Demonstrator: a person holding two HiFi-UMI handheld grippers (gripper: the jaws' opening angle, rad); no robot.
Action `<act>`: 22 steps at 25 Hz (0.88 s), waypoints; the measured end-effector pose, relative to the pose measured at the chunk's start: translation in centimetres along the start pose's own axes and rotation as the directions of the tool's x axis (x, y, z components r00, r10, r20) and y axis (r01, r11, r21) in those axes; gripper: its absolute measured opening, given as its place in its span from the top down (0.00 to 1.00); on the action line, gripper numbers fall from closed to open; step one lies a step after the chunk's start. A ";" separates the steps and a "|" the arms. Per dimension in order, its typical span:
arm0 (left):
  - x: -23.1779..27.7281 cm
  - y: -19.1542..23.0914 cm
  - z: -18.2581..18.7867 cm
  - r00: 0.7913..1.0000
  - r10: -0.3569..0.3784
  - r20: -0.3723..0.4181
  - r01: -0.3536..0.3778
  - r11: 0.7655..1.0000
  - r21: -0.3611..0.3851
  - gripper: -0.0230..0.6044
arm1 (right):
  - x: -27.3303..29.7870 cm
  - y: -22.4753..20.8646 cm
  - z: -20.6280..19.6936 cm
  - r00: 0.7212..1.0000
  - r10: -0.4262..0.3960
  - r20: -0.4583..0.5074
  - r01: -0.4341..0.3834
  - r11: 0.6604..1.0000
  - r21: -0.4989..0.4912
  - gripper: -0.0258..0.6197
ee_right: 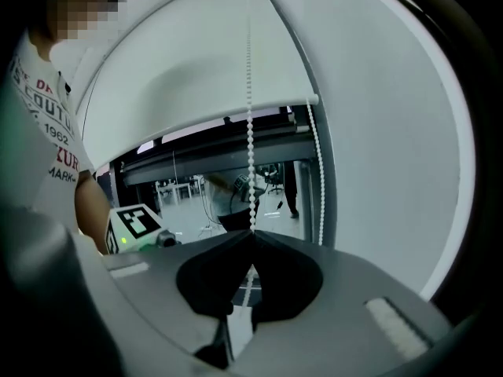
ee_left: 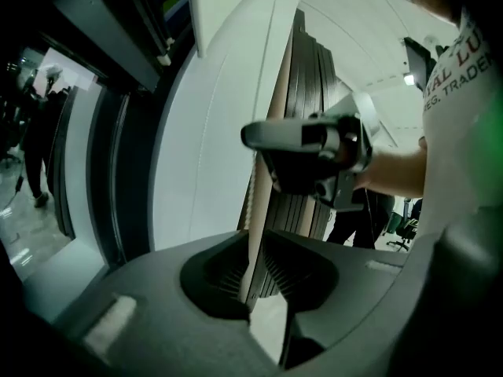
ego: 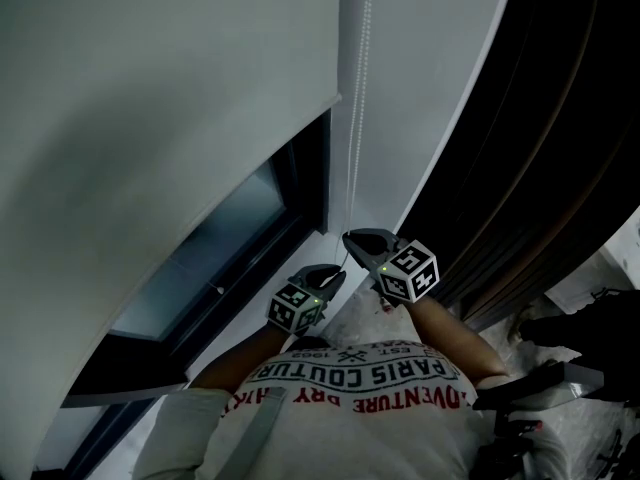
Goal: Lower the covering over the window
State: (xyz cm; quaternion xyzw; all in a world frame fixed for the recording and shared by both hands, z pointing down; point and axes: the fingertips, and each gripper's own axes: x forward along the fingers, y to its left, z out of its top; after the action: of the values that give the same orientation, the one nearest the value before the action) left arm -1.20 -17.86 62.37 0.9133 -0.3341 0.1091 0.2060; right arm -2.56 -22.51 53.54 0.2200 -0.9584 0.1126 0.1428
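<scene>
Blind (ego: pixel 150 118): pale grey-white, plain
Bead chain (ee_right: pixel 251 116): white
Window frame (ego: pixel 305 193): black
Left tongs (ee_left: pixel 253 246): dark grey
Right tongs (ee_right: pixel 251 238): dark grey
Marker cube (ego: pixel 412 271): black-and-white squares
Shirt (ego: pixel 350 413): white, dark lettering

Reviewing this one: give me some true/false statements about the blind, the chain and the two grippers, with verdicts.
The right gripper is shut on the bead chain. True.
The left gripper has its jaws clamped together. False: they stand apart, the chain running between them.
The roller blind covers the whole window. False: glass shows below its bottom edge.
The right gripper sits higher on the chain than the left. True.
</scene>
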 end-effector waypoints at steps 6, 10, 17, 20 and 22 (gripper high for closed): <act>-2.4 -0.4 7.4 0.987 -0.011 0.158 0.006 0.999 0.034 0.86 | 0.4 -1.0 -0.8 1.000 -0.020 -0.009 0.020 1.000 0.007 0.96; -4.6 -0.5 14.2 0.966 -0.003 0.259 -0.021 0.996 0.090 0.86 | 0.7 -1.4 -1.2 1.000 -0.022 -0.015 0.023 1.000 0.015 0.96; -7.0 -0.9 26.1 0.931 -0.088 0.354 0.026 0.984 0.176 0.78 | 2.0 -0.5 -1.0 1.000 -0.013 -0.016 0.013 1.000 0.026 0.96; -8.1 1.0 30.9 0.924 -0.049 0.379 -0.030 0.979 0.199 0.78 | 3.3 -0.3 0.8 1.000 0.007 -0.009 -0.006 1.000 0.017 0.96; -8.0 1.5 32.4 0.928 -0.017 0.372 -0.064 0.977 0.205 0.78 | 3.5 -0.1 0.9 1.000 0.013 -0.009 -0.013 1.000 0.016 0.96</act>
State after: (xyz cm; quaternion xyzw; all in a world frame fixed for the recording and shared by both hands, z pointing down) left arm -6.22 -28.99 31.26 0.9301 -0.3643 -0.0276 0.0383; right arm -5.72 -24.24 53.82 0.2145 -0.9582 0.1220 0.1450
